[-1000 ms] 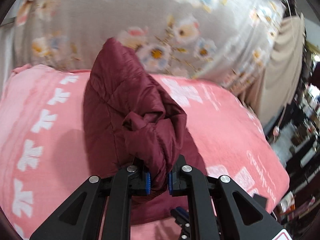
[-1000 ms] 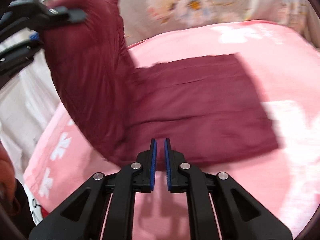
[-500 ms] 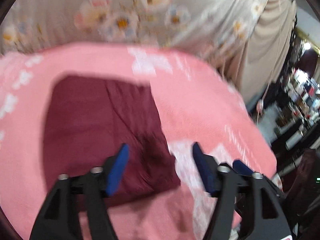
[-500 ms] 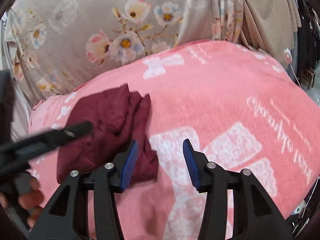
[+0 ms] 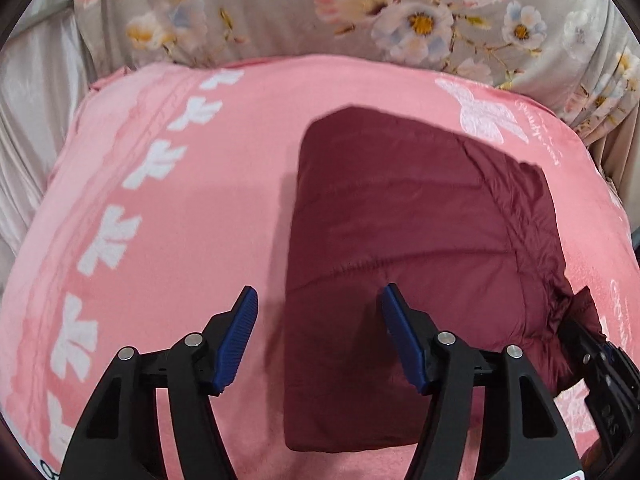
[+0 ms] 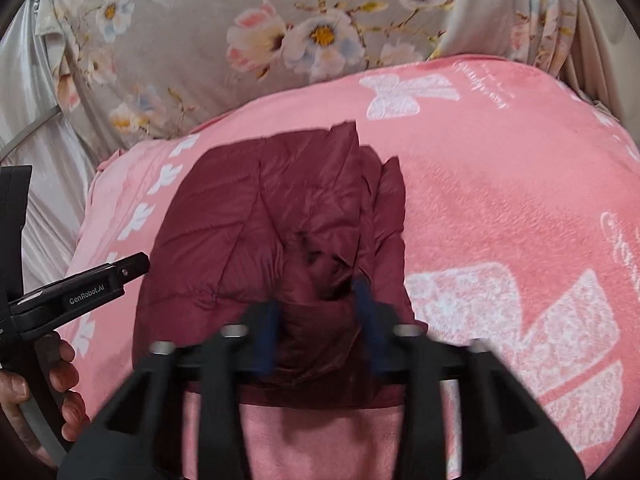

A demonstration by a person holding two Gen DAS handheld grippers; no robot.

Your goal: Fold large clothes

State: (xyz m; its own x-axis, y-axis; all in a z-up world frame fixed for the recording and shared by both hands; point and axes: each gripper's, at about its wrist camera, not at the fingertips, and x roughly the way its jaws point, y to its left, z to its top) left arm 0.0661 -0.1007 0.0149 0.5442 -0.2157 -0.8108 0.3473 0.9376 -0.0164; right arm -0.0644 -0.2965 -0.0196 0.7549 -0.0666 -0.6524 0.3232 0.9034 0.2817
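Note:
A maroon quilted jacket (image 5: 420, 248) lies folded in a rough rectangle on the pink blanket (image 5: 192, 216). My left gripper (image 5: 320, 304) hangs just above the jacket's near left edge. Its jaws are wide apart and closing, with that edge under the gap and the pads touching nothing. In the right wrist view the jacket (image 6: 256, 208) shows stacked layers. My right gripper (image 6: 318, 326) is blurred at the near edge, its jaws closing on a bunched fold of maroon cloth that fills the gap. The left gripper (image 6: 136, 264) enters from the left, held by a hand (image 6: 60, 380).
The pink blanket carries white bow prints (image 6: 512, 320) and covers a bed-like surface. A grey floral cloth (image 5: 400, 20) hangs behind it. Pale drapes (image 5: 36, 128) hang at the far left. The right gripper's body (image 5: 600, 372) shows at the jacket's near right corner.
The left gripper opened and let go of the raised jacket half, which now lies flat on the folded stack. It then sank lower. The right gripper opened, moved to the near edge and closed on cloth.

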